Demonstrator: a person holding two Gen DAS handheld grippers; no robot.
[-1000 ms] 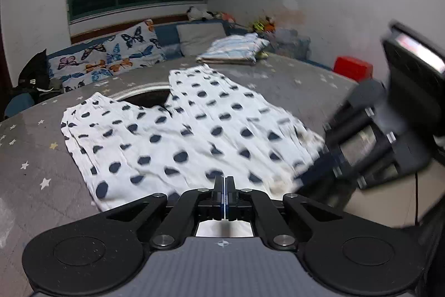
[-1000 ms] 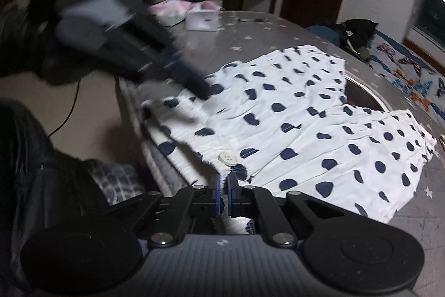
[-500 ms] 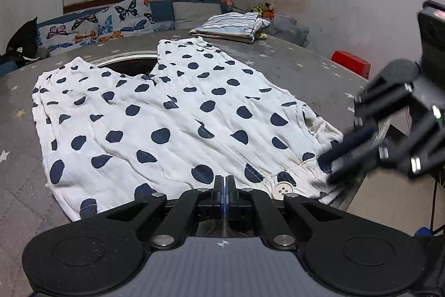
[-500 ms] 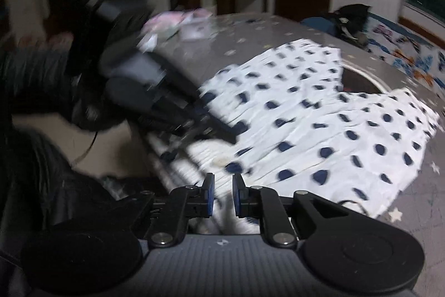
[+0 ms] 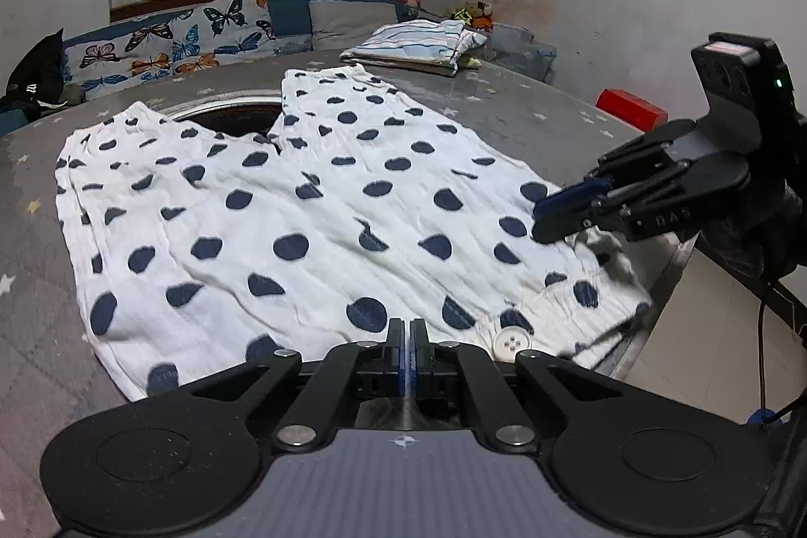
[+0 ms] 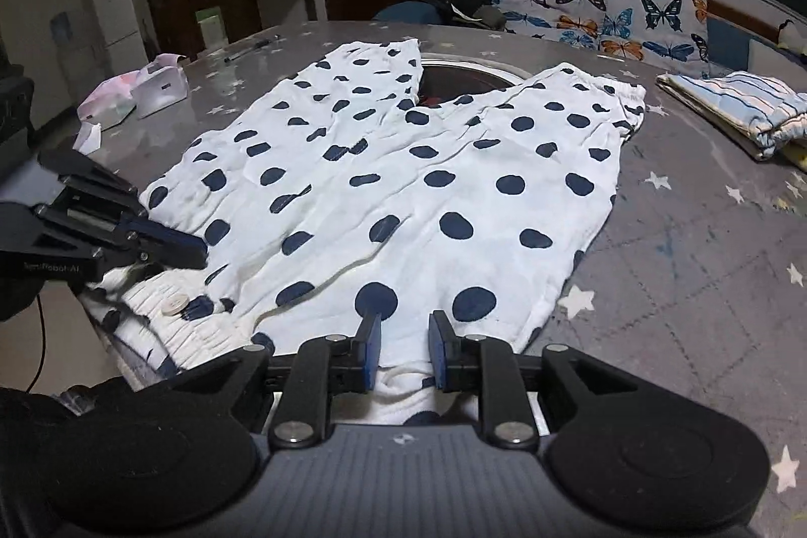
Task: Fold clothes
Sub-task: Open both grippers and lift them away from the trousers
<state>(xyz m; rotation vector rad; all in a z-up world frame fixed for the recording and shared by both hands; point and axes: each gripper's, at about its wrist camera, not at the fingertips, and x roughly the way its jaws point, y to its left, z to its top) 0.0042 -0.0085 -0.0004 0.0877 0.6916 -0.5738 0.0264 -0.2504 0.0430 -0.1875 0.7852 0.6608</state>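
- The white cloth shorts with dark blue dots lie spread flat on the grey desk with little stars.
- The two legs point away, and the crinkly waistband with a white round button hangs at the desk's near edge.
- The left gripper has its jaws shut tight, right at the waistband; whether cloth is pinched between them I cannot tell.
- The right gripper has its jaws opening, a little apart, with the shorts' edge lying loose between them.
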